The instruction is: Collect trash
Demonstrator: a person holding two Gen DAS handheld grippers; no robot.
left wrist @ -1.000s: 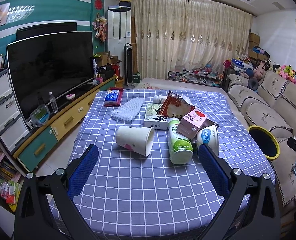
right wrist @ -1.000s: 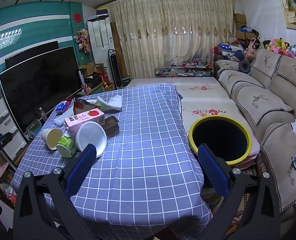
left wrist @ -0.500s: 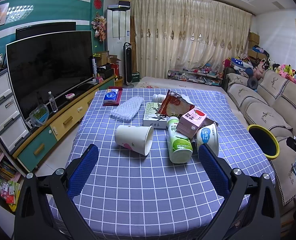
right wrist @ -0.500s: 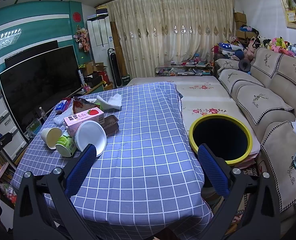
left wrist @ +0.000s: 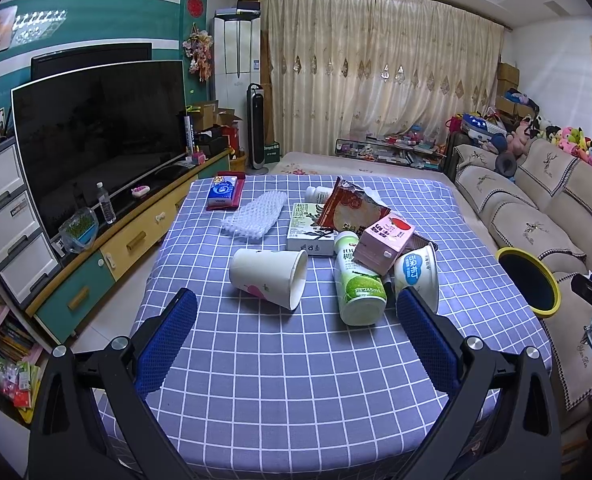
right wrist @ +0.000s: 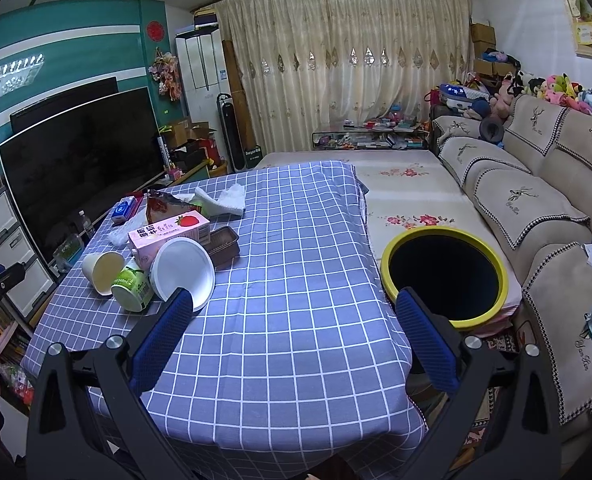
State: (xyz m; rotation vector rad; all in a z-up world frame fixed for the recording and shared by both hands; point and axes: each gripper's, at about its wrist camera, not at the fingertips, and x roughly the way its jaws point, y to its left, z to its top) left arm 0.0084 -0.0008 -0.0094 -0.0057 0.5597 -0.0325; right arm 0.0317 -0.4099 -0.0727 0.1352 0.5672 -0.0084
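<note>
Trash is piled on the blue checked tablecloth point(left wrist: 288, 380): a tipped white paper cup point(left wrist: 270, 278), a green bottle point(left wrist: 357, 280), a pink strawberry carton point(left wrist: 383, 240), a white tub point(left wrist: 417, 274), a red snack bag point(left wrist: 353, 210) and a white box point(left wrist: 309, 228). My left gripper point(left wrist: 296, 310) is open just short of the cup, holding nothing. My right gripper point(right wrist: 296, 308) is open over the table's near right part, between the pile, with its pink carton point(right wrist: 168, 236), and the yellow-rimmed bin point(right wrist: 443, 276).
Bubble wrap point(left wrist: 256, 216) and a blue tissue pack point(left wrist: 222, 192) lie at the table's far left. A TV point(left wrist: 96, 136) on a low cabinet lines the left side. A sofa point(right wrist: 535, 216) stands right of the bin point(left wrist: 527, 280).
The left gripper has crept slightly forward toward the paper cup. The right gripper's view is almost unchanged. Both stay open.
</note>
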